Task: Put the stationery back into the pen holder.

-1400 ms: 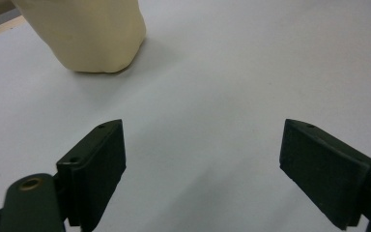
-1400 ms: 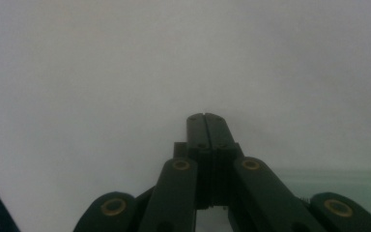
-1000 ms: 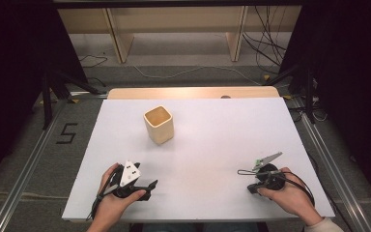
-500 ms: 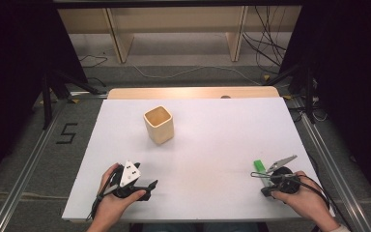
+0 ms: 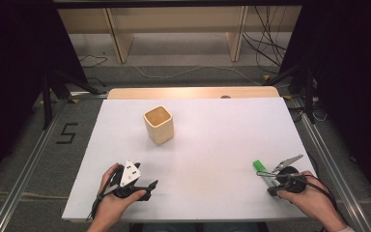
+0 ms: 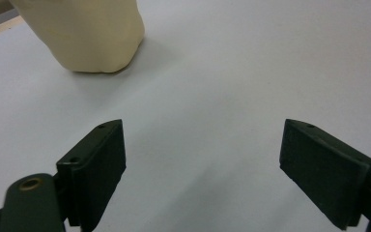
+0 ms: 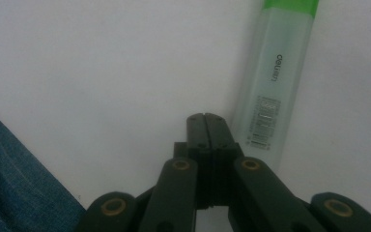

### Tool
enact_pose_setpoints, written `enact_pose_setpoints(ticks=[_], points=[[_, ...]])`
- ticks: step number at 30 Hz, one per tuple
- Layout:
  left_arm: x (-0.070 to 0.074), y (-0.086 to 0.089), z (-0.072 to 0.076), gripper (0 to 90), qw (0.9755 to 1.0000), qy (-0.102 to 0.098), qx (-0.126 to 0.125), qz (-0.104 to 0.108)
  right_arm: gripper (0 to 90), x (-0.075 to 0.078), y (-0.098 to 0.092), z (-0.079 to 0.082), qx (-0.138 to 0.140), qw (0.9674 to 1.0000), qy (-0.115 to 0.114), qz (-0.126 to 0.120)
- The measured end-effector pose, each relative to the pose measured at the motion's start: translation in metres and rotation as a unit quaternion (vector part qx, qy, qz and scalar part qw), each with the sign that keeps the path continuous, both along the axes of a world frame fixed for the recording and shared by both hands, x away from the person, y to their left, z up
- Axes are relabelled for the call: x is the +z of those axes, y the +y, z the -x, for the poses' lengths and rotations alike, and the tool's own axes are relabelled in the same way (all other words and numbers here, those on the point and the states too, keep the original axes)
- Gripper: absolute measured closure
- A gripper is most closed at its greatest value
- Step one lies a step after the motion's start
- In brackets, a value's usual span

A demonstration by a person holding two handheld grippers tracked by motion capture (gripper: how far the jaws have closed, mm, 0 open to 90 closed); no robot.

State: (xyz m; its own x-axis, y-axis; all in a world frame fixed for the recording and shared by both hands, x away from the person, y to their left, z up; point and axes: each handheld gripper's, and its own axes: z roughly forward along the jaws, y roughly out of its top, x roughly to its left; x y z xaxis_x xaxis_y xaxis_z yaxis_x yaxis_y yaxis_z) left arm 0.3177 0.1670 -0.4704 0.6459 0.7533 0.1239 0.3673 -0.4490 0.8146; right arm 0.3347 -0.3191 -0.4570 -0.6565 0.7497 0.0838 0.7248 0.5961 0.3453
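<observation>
Lying on the white worktop (image 5: 212, 145), a green highlighter (image 7: 270, 82) sits just beside the right gripper (image 7: 206, 118), fingers pressed together empty; left gripper (image 6: 203, 145) fingers spread wide.

The green-capped highlighter (image 7: 272, 82) carries the brand "deli" in dark letters along its pale barrel — below it sits a barcode label, too blurred to read. On the floor left of the table (image 5: 212, 145), a dark "5" (image 5: 67, 133) is marked.
</observation>
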Motion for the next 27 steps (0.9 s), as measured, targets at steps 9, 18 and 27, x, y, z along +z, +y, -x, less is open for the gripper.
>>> enact_pose_setpoints(ticks=[9, 18, 27], points=[[0.0, -0.001, 0.0, 16.1, 1.0, 0.0, 0.0, 0.0, 89.1, 0.001, 0.0, 0.0, 0.002, 1.0, -0.001, 0.007], [0.0, -0.001, 0.0, 16.1, 1.0, 0.001, 0.0, 0.0, 80.6, 0.006, 0.0, 0.0, 0.006, 0.9999, -0.006, 0.008], [0.0, -0.001, 0.0, 16.1, 1.0, 0.001, 0.0, 0.0, 67.0, 0.014, 0.003, 0.002, 0.019, 0.9996, -0.018, 0.014]])
